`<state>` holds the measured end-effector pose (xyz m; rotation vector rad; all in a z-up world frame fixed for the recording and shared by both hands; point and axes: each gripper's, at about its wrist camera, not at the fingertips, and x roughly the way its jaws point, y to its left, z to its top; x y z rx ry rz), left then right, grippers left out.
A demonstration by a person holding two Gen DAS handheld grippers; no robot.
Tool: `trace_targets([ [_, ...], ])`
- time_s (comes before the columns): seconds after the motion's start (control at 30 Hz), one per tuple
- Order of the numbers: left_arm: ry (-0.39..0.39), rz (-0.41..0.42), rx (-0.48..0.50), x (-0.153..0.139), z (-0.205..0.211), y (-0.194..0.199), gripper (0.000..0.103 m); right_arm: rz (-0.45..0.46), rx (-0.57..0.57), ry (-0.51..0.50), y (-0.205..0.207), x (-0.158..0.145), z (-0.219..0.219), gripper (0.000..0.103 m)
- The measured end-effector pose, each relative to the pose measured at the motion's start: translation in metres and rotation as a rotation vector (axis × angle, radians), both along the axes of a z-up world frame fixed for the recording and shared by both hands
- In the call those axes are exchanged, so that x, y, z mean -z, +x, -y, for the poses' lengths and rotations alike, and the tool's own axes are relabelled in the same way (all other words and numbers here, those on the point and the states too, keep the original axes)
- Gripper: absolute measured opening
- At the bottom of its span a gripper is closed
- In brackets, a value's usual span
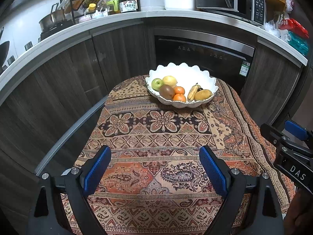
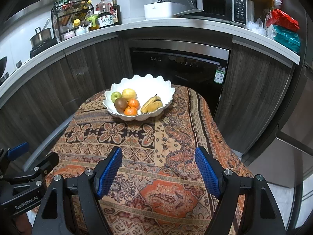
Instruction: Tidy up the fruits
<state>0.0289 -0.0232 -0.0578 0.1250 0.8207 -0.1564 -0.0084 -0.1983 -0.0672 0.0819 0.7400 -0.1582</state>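
Both grippers, left [image 1: 154, 168] & right [image 2: 157, 170], hover w/ jaws wide, holding nothing, over tabletop's near edge. White scalloped ceramic bowl [image 1: 187, 72] at far edge holds all visible fruit; task looks nearly done.

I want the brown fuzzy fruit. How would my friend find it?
Look at the white scalloped bowl at the far end of the patterned tablecloth. The kiwi sits near its front rim, between the green apple and two tangerines, the only brown fruit.
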Motion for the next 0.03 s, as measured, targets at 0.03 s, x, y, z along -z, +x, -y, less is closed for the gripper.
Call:
trace_targets([
  [0.03,-0.001,-0.002,-0.001,0.0009,-0.0001,0.0010,0.092,-0.003,0.000,0.000,0.0013,0.0009,-0.0001,0.077],
])
